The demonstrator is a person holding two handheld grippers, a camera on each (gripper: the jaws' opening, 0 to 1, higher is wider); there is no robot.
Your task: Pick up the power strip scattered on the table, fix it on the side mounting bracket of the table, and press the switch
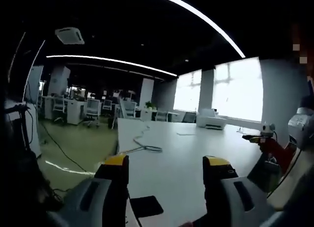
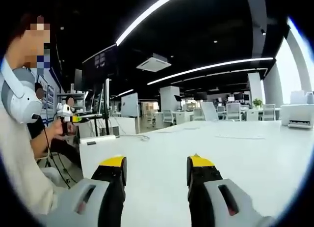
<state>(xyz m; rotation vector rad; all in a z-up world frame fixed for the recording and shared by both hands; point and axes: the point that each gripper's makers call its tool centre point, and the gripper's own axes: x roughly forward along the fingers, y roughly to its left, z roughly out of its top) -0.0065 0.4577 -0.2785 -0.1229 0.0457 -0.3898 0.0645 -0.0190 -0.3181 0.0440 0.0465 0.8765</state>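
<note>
The power strip is hard to make out from where I am. In the right gripper view a long pale bar lies at the far left edge of the white table, with a cable trailing off it; that may be the strip, though it is too small to be sure. In the left gripper view a grey cable loops across the table well ahead of me, and I cannot tell what it ends in. A dark flat object sits at the near table edge, just beside my left jaw; whether it belongs to the side mounting bracket I cannot say.

My left gripper hangs above the near edge of the table with its yellow-tipped jaws apart and nothing between them. My right gripper is the same: jaws spread, empty, over bare tabletop.

So I judge the task is at its very beginning. Nothing is picked up, nothing is fixed to the bracket, no switch is pressed. All three steps are left, and first I have to reach the strip.

Around me there is a person with white headphones at my left side, a white printer by the windows, and office desks and chairs farther back.
</note>
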